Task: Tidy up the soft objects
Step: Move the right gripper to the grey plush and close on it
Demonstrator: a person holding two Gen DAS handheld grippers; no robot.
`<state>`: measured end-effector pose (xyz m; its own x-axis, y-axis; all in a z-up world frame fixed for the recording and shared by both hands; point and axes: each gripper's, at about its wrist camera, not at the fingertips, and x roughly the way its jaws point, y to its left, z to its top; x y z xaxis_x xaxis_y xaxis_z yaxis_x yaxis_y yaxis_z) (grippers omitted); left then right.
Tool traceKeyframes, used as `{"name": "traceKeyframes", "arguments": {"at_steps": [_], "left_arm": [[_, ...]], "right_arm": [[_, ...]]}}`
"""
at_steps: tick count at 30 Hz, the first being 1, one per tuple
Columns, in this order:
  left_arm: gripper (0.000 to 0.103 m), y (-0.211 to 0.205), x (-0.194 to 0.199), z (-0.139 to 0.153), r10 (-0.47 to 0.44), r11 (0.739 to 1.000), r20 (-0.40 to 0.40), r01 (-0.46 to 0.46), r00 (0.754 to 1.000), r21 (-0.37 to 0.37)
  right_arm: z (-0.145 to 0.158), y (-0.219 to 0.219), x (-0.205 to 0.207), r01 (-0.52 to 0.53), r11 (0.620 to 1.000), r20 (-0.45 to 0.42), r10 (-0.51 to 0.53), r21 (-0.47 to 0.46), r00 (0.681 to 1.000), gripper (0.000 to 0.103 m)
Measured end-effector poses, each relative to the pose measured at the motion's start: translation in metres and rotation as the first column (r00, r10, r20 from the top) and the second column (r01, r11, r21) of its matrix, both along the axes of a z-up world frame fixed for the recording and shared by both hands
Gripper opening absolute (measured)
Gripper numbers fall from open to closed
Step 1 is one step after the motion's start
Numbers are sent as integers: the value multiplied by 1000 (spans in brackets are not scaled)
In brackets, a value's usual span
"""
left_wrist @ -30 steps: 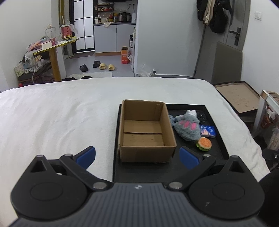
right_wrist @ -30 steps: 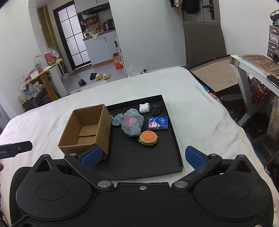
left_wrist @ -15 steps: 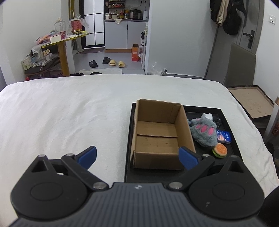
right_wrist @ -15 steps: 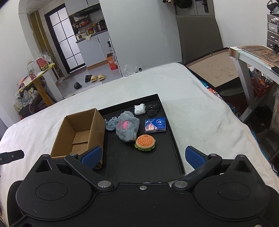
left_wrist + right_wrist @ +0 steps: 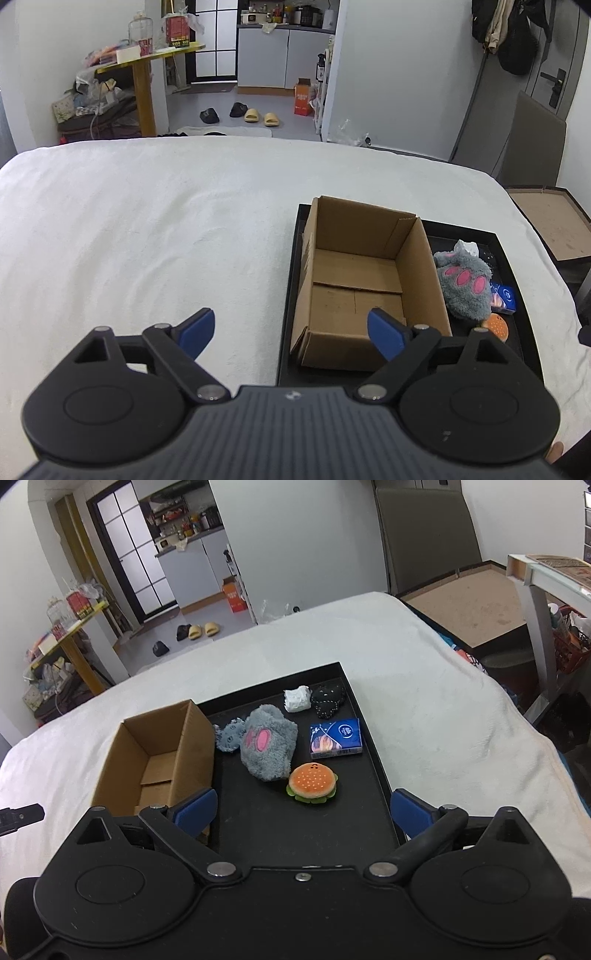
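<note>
As both of my hands came forward and down toward the bed (image 5: 155, 229), the cardboard box (image 5: 360, 280) grew larger in my left view and slid toward the lower right. My left fingers (image 5: 291, 330) had just been closing a little, yet they stood wide with nothing between them, hanging over the bed just left of the box's near corner. The box itself was empty, on the left end of the black tray (image 5: 295, 834). Right of the box lay the soft things: the grey paw plush (image 5: 267, 747) just beside it, the burger toy (image 5: 312, 782) nearer me, the tissue pack (image 5: 336, 737) further right. My right fingers (image 5: 301, 810) were wide and empty too, short of the burger toy. I judged nothing sorted yet; this was only the approach.
</note>
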<state>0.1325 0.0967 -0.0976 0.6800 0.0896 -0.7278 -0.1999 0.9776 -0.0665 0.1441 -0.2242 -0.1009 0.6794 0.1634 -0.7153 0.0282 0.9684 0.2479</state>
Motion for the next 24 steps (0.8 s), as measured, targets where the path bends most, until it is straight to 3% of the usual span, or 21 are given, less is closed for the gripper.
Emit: {"name": "traceKeyframes", "arguments": {"at_steps": [11,24], "left_arm": [[77,-6,43,-32,-10,1000,-64,10,998,-8],[61,-9,75,-59,-6,1000,-109,6,994,-4]], "right_arm": [[-37,6,40,10,1000,-95,-10,5,995,100],[-56,11,94,-41,997,-109,48,66,993,97]]}}
